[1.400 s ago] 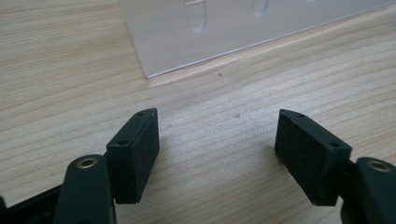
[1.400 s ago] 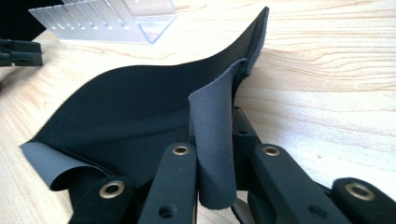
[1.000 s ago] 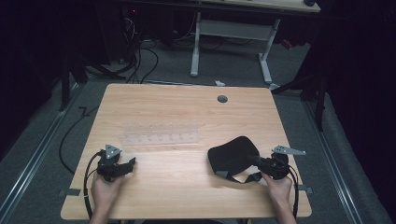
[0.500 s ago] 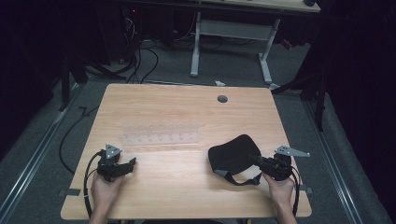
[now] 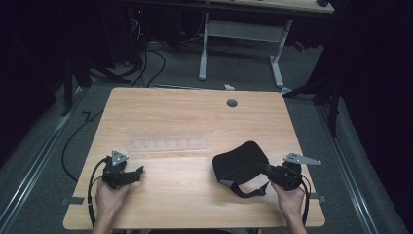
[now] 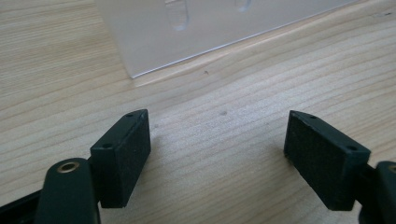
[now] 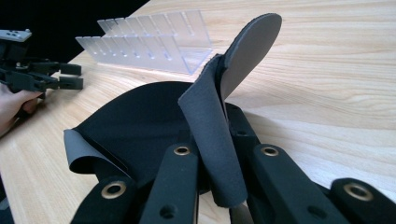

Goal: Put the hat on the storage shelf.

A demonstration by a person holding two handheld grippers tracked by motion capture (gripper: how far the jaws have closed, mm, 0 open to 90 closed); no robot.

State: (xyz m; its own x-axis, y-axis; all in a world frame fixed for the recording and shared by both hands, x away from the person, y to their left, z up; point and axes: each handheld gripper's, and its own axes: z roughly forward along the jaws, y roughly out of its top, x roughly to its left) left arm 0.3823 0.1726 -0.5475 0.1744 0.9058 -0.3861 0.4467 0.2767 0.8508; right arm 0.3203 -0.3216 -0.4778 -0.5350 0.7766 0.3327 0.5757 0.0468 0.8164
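Already the right gripper (image 5: 269,171) has its jaws closed on the near-right edge of the black eye mask (image 5: 239,163), which lies toward the table's (image 5: 195,107) near right corner, its strap (image 5: 246,191) looping at the near side. Pinched rim stands upright between the jaws. Left gripper (image 5: 138,173), by the near left corner, has just been opening; nothing between the pads. Clear slotted rack (image 5: 168,141) sits left of the mask, just beyond the left gripper. Bare wood lies between mask and left hand; free room toward the far edge.
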